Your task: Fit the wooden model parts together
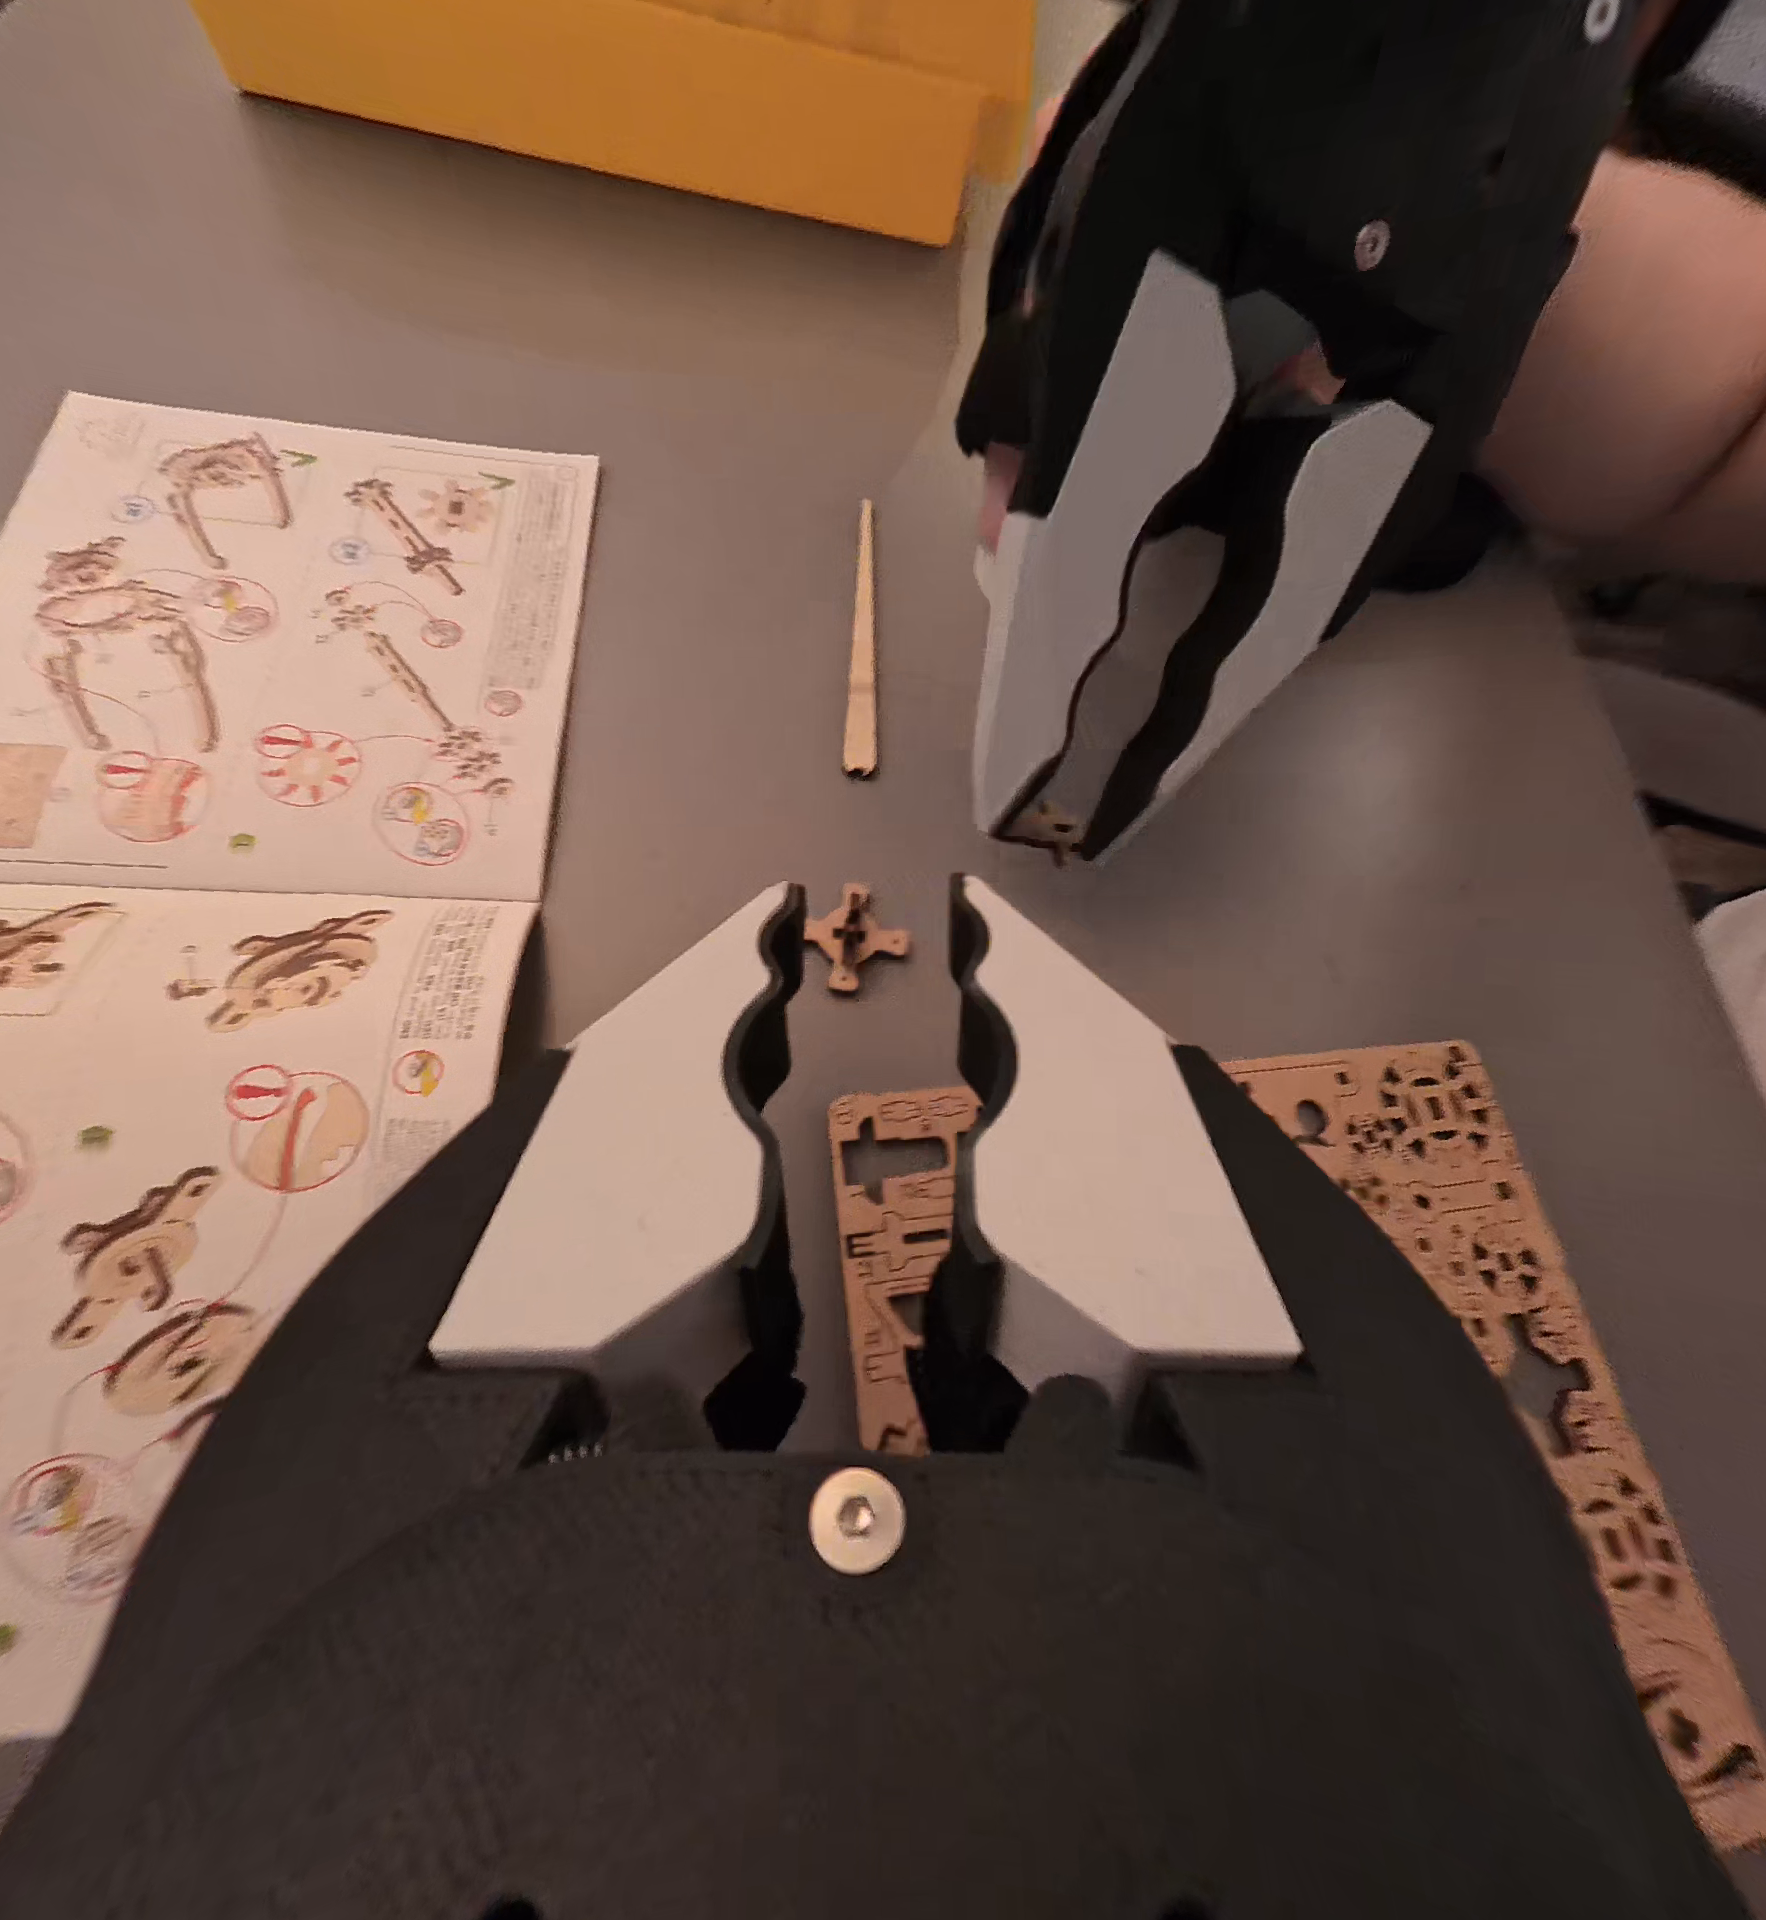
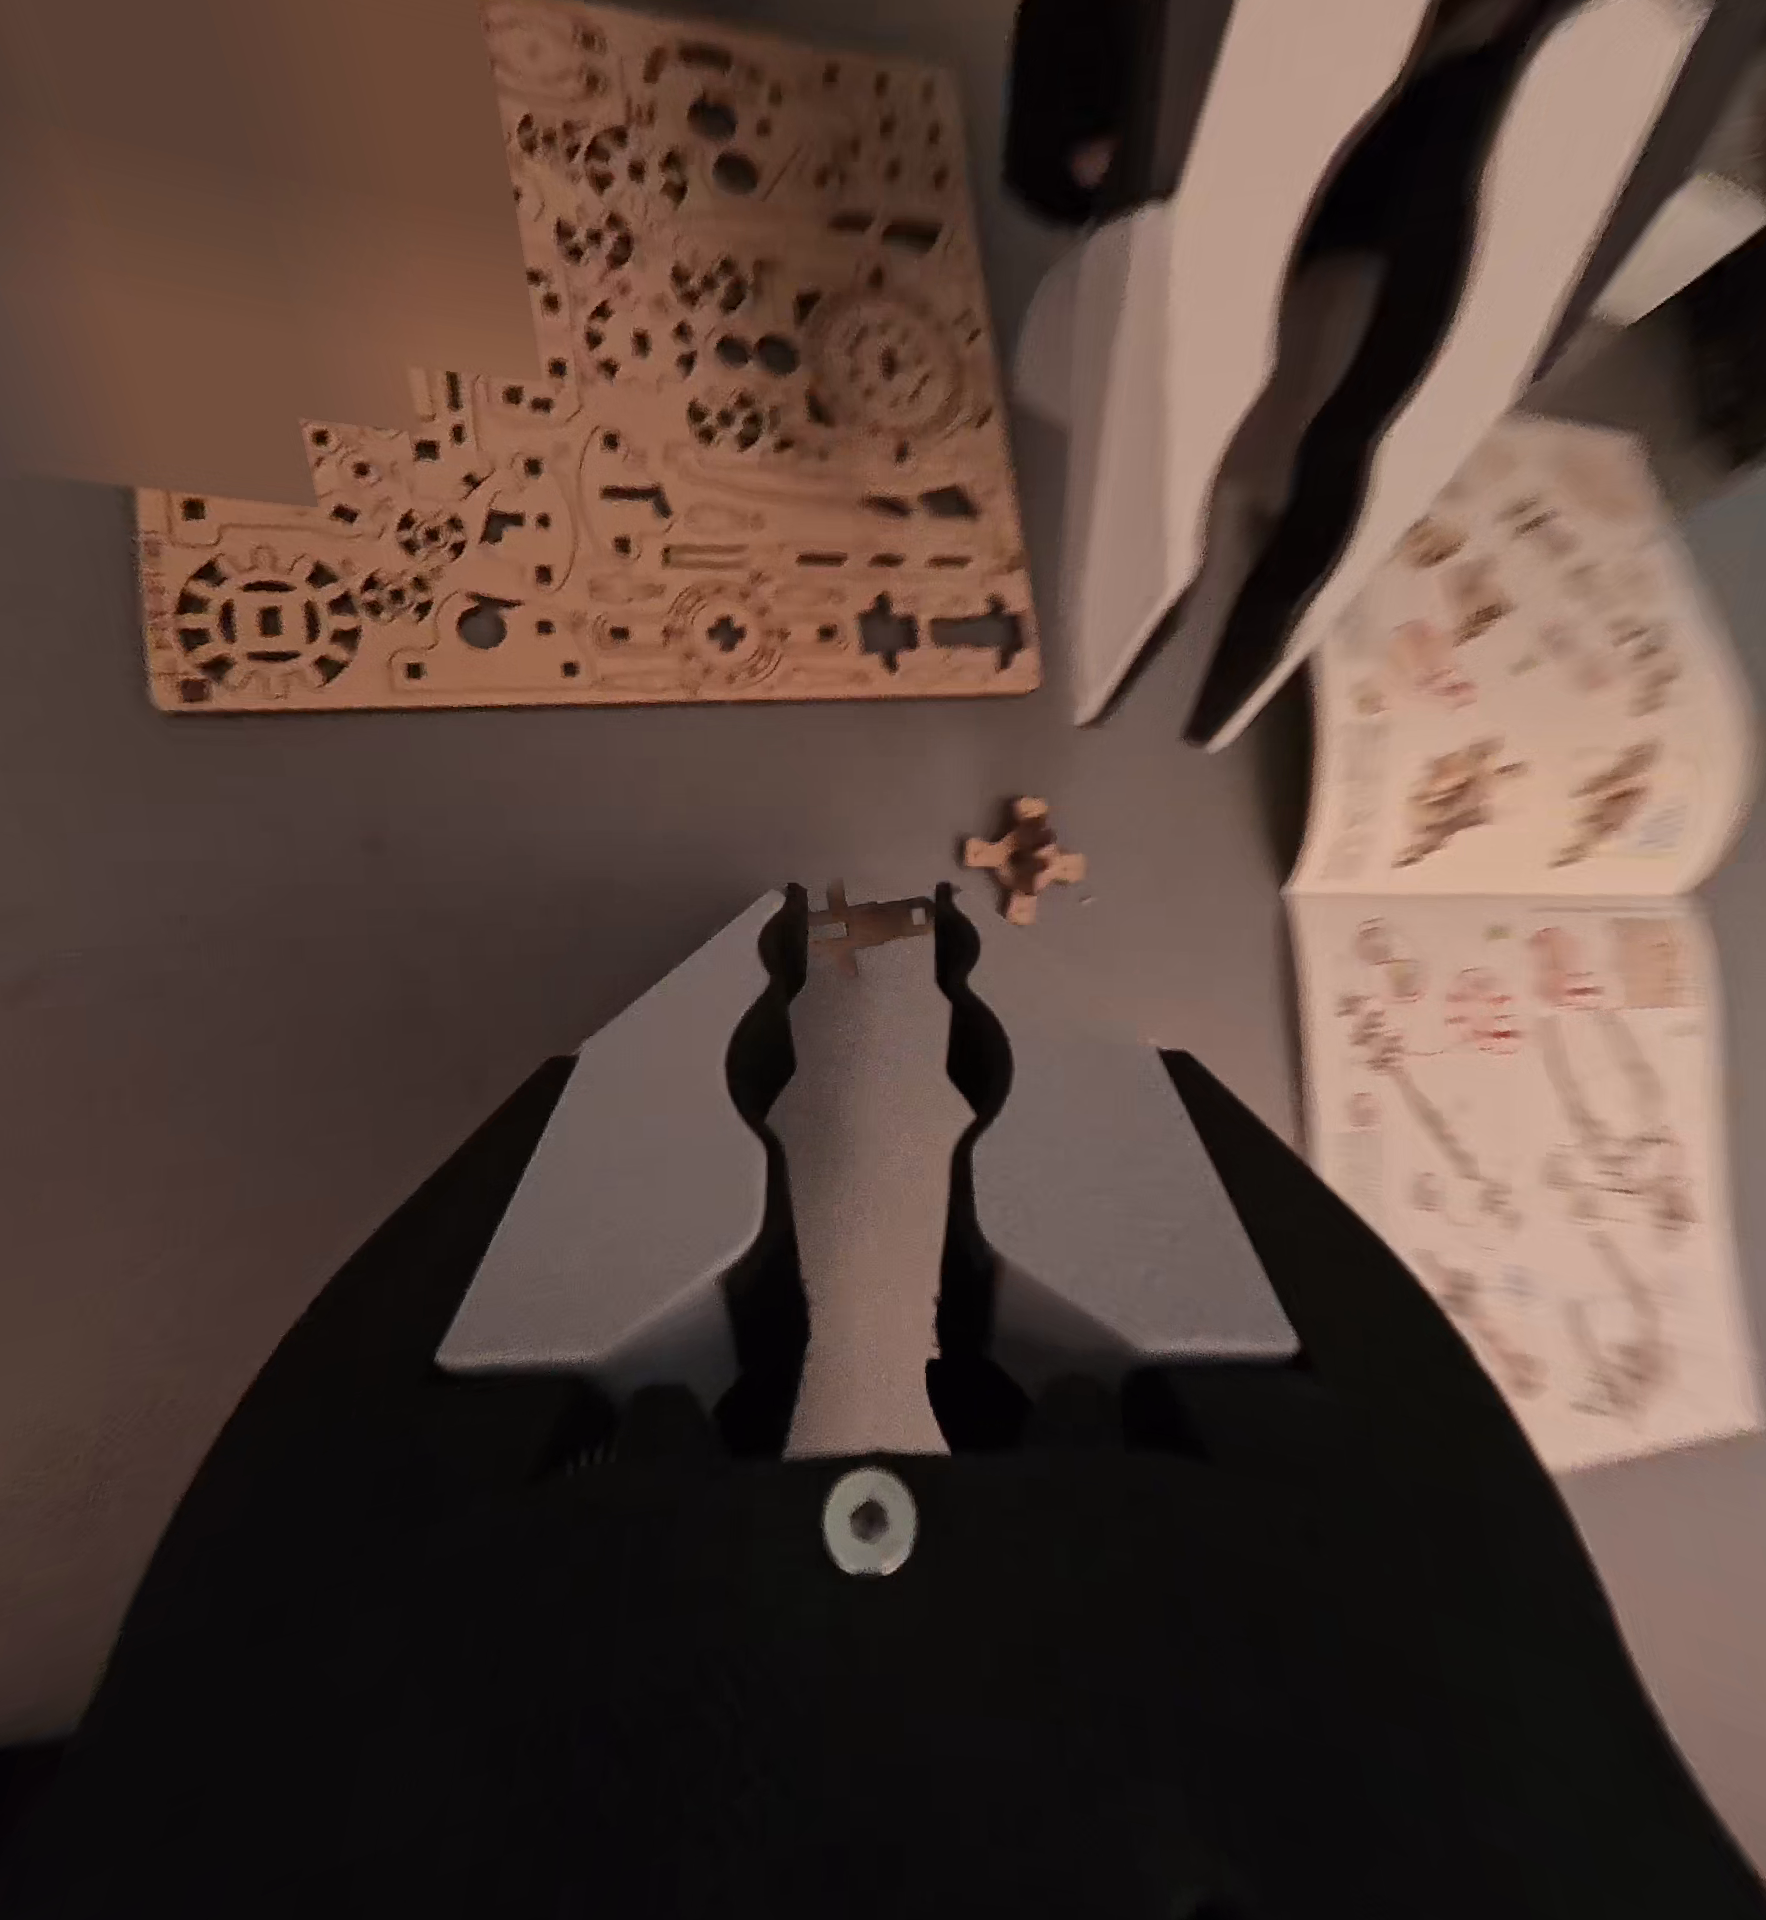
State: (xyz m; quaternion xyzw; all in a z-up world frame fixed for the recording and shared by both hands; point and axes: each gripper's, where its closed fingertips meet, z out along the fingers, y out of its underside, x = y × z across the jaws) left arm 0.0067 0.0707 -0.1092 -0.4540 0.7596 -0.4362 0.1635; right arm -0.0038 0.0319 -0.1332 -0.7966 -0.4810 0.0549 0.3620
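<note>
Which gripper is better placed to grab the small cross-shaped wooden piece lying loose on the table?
Left, probably. The left gripper is open with the cross-shaped piece right between its fingertips, while the right gripper is shut on another small wooden part.

We see a matt grey worktop (image 1: 443,270), smooth. The punched sheet (image 2: 754,416) and small cross piece (image 1: 851,937) look like thin pale wood, the stick (image 1: 861,644) too. The instruction booklet (image 1: 266,665) is printed paper. Our left tongs (image 1: 868,904) show matt black and grey plastic with a shiny metal screw (image 1: 856,1522).
</note>
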